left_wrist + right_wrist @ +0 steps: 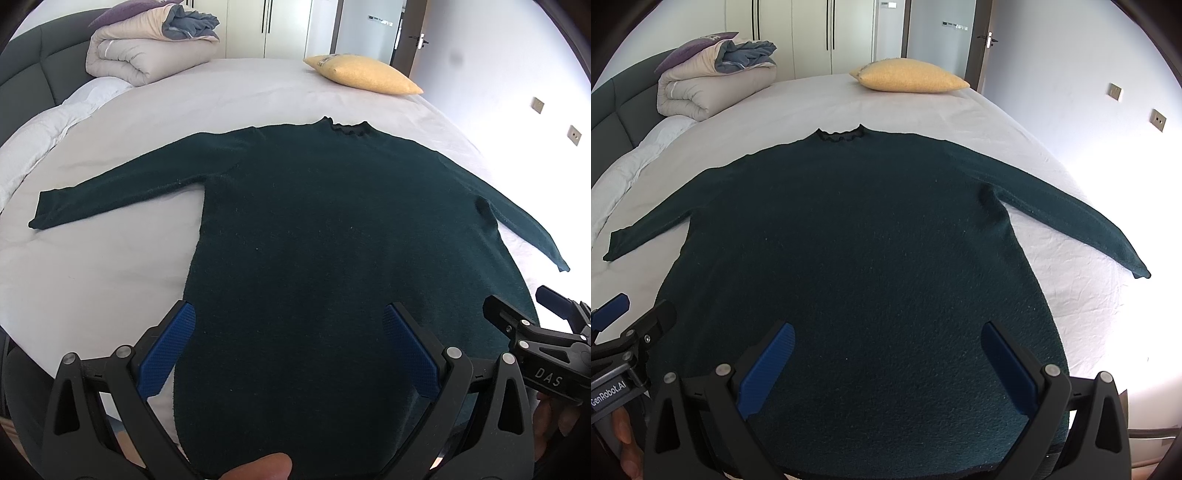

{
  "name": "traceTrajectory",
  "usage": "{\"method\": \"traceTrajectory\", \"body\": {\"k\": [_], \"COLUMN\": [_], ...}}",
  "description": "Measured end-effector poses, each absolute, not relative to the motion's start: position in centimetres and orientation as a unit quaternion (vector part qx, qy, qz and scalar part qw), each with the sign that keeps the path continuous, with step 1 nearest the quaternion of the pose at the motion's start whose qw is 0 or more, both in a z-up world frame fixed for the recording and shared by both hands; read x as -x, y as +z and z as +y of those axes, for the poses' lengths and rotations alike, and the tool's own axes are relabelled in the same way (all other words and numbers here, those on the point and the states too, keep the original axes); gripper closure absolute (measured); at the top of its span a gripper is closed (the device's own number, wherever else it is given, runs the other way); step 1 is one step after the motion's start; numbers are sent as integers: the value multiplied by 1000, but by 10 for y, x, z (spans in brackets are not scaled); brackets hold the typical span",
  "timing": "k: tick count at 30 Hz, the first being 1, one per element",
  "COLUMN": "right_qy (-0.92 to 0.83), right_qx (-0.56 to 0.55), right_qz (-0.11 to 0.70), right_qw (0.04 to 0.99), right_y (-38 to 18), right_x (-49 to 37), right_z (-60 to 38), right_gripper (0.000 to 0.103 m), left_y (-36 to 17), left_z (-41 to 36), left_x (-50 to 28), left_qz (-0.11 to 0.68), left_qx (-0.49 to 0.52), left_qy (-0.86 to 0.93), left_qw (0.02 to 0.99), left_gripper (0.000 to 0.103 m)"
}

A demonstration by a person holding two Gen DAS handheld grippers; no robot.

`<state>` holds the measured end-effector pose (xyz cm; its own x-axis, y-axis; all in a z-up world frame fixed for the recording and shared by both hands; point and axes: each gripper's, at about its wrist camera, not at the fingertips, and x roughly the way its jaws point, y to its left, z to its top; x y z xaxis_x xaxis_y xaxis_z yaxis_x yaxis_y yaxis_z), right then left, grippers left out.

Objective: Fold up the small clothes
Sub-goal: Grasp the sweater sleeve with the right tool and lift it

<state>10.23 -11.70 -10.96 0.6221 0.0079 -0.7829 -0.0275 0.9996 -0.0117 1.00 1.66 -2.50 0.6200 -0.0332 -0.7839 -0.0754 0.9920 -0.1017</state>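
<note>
Daylight floods in from the right, blowing the bed sheet (1108, 332) and wall out to white glare on that side of both views, while the left stays evenly lit. The dark sweater (332, 240) shows little texture, with soft shadow near the tongs. Fisheye bending curves the edges, the corners are vignetted black, and focus is sharp.

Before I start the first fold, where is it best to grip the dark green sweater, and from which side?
Probably grip the dark green sweater at the cuff of one sleeve, coming from the outer side. It lies flat with both sleeves spread out on the bed, so the cuff is a free edge. The left gripper and the right gripper are both open above the hem.
</note>
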Motion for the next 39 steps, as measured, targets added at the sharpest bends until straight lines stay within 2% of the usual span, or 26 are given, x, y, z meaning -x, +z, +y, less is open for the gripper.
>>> {"method": "traceTrajectory", "body": {"k": [4, 8, 13, 19, 27, 28, 34, 39], "right_qy": [9, 7, -8, -61, -130, -130, -147, -162], "right_qx": [7, -2, -61, -263, -554, -578, -590, -610], "right_qz": [436, 432, 407, 348, 249, 229, 199, 187], "right_qw": [900, 902, 911, 898, 784, 773, 768, 753], "right_y": [-112, -112, -103, -111, -179, -185, -186, -196], "right_x": [-102, -103, -108, -111, -101, -99, -113, -123], "right_z": [-121, -132, -179, -324, -507, -522, -555, -572], "right_gripper": [0, 0, 0, 0, 13, 17, 19, 35], "left_y": [-31, -34, -42, -50, -40, -40, -45, -52], "left_z": [17, 26, 32, 21, -9, -12, -23, -29], "left_x": [-17, -22, -47, -80, -123, -130, -162, -169], "left_qz": [447, 434, 459, 462, 473, 473, 478, 480], "left_qx": [73, 128, 149, 120, 87, 88, 111, 122], "left_qy": [9, -28, -39, -74, -113, -118, -143, -159], "left_qw": [892, 891, 875, 875, 870, 869, 859, 854], "left_gripper": [0, 0, 0, 0, 0, 0, 0, 0]}}
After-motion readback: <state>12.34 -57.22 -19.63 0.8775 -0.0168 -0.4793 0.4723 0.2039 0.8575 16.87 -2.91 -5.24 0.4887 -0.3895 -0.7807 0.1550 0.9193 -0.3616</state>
